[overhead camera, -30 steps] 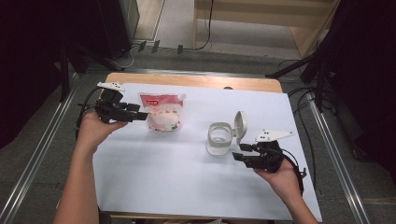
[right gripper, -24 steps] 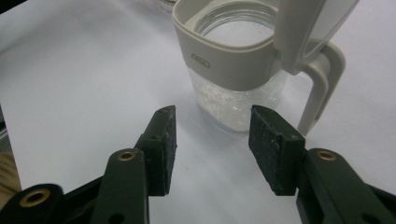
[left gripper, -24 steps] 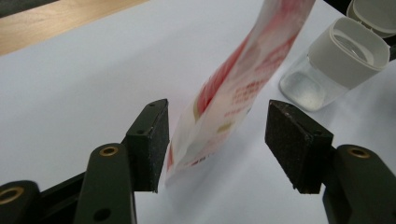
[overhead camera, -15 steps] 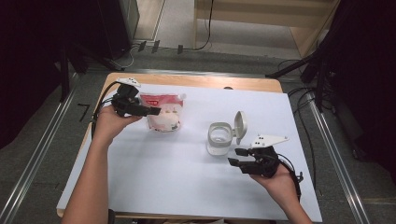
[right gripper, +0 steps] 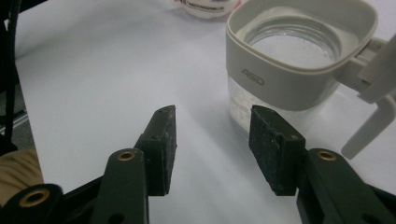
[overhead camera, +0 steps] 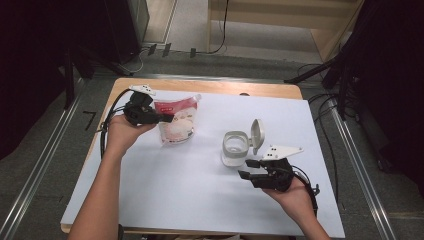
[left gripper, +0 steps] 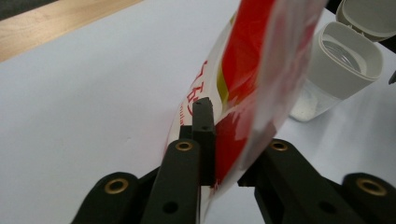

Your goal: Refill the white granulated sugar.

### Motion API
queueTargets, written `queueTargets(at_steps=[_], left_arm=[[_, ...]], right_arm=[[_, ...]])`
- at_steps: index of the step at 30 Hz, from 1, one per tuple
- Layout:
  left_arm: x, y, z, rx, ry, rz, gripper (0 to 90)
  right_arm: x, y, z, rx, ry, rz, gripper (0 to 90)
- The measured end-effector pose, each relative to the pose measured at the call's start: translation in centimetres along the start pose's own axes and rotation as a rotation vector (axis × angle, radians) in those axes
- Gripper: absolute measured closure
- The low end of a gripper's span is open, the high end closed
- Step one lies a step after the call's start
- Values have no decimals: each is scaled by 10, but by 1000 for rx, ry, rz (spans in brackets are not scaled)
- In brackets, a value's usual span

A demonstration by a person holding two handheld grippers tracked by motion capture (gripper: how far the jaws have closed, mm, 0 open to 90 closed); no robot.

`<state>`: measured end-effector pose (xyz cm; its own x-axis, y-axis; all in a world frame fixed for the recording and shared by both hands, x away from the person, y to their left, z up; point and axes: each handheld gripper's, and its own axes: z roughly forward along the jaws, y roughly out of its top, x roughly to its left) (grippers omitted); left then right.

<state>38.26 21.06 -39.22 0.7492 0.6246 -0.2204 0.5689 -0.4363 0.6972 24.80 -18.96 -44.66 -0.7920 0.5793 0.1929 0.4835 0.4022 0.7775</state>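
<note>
Lying on the white table sheet (overhead camera: pixel 190 190) at about ten o'clock from the sheet's centre, a red-and-clear snack pouch (overhead camera: pixel 176 120) is shown with its upper left edge pinched by the left gripper (overhead camera: pixel 167 118). The jaws of that gripper have just been closing and are now pressed flat on the pouch film; in the left gripper view the red printed film (left gripper: pixel 252 79) is seen rising out from between the two black jaws and leaning toward one o'clock. The pouch's pale, filled lower part is seen resting on the sheet.

At about three o'clock from the pouch, well apart from it, a clear container with a grey-white collar (overhead camera: pixel 235 147) is stood upright, and its hinged lid (overhead camera: pixel 257 135) is swung open at the container's right. The interior is seen through the open mouth in the right gripper view (right gripper: pixel 299 51).

At about five o'clock from the container, the right gripper (overhead camera: pixel 246 169) is held near it without contact. Its jaws are held roughly half open, nothing is gripped, and bare sheet is visible between them. Beyond the sheet, at twelve o'clock, the wooden table edge (overhead camera: pixel 225 87) is exposed.
</note>
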Motion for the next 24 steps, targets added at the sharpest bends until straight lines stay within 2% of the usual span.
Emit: queueTargets(at_steps=[2, 4, 6, 9, 14, 15, 17, 20, 24], left_arm=[[0, 0, 0, 2, -2, -19, 859], [0, 1, -2, -11, 17, -64, 879], [-2, 3, -5, -26, 30, -83, 900], [-6, 7, -11, -32, 15, -106, 900], [-15, 13, -23, -14, -8, -124, 900], [-18, 15, -26, -15, -1, -119, 900], [-24, 17, -31, -26, -21, -108, 900], [-32, 20, -37, -30, -29, -94, 900], [-42, 24, -44, -38, -42, -75, 900]], right_arm=[[1, 1, 0, 2, 4, 0, 521], [4, 4, 0, -4, 8, -3, 520], [9, 7, 0, -6, 6, -17, 520], [13, 9, 3, 2, 2, -42, 520], [16, 14, 11, -4, 38, -31, 518], [17, 16, 13, -9, 39, -31, 516], [20, 19, 17, -15, 44, -39, 514], [25, 24, 24, -24, 42, -60, 509], [28, 28, 34, -27, 54, -34, 504]])
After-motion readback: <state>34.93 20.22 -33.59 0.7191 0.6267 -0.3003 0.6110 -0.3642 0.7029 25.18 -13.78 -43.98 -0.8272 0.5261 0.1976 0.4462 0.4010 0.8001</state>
